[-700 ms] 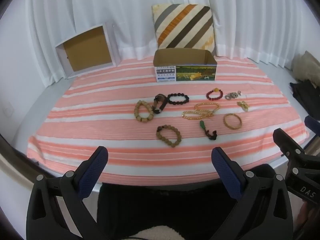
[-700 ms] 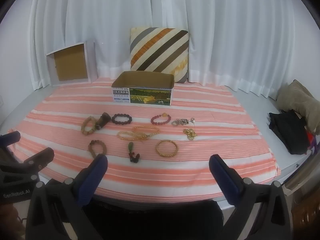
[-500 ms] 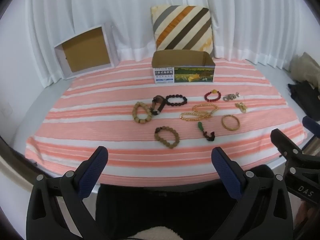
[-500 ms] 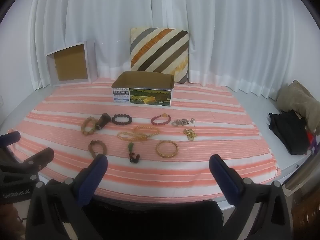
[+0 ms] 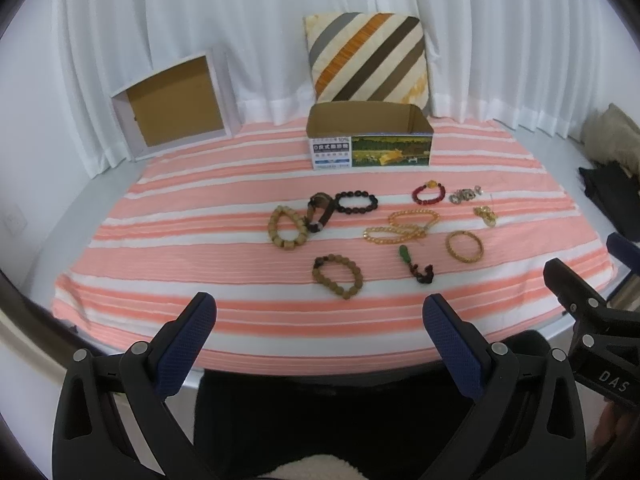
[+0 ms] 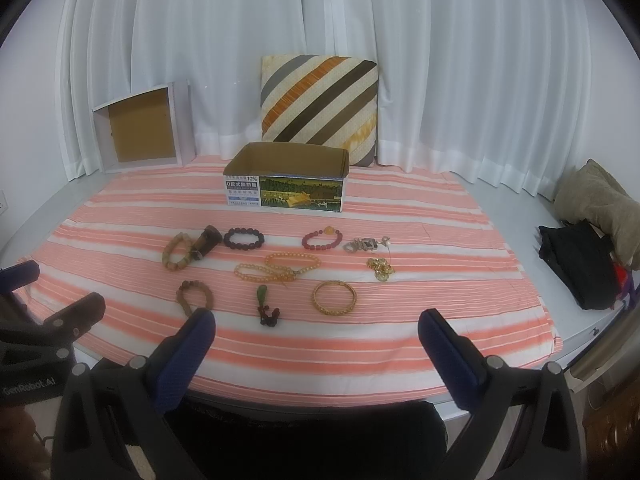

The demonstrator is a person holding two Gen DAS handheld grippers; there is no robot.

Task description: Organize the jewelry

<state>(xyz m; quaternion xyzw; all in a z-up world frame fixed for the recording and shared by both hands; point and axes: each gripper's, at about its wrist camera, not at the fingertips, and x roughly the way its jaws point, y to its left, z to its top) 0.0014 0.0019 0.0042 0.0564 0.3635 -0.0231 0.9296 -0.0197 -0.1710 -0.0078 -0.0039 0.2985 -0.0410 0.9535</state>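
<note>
Several bracelets lie on a pink striped cloth [image 5: 200,248]: a wooden bead bracelet [image 5: 338,276], a tan bead bracelet [image 5: 286,227], a black bead bracelet [image 5: 356,203], a red one [image 5: 429,194], amber strands [image 5: 404,226], a gold bangle [image 5: 464,246] and a green pendant [image 5: 406,257]. An open cardboard box [image 5: 370,140] stands behind them. My left gripper [image 5: 318,320] is open and empty, near the cloth's front edge. My right gripper [image 6: 316,332] is open and empty, in front of the gold bangle [image 6: 334,297].
A striped cushion [image 5: 368,56] and an open white box [image 5: 172,108] lean against white curtains. Silver trinkets [image 6: 364,245] and a gold chain [image 6: 380,269] lie right of the bracelets. Dark clothing [image 6: 576,264] sits on the right of the table.
The left wrist view has pulled back and risen slightly, so the jewelry looks a little farther away. The right gripper has stayed nearly still. Both stay open.
</note>
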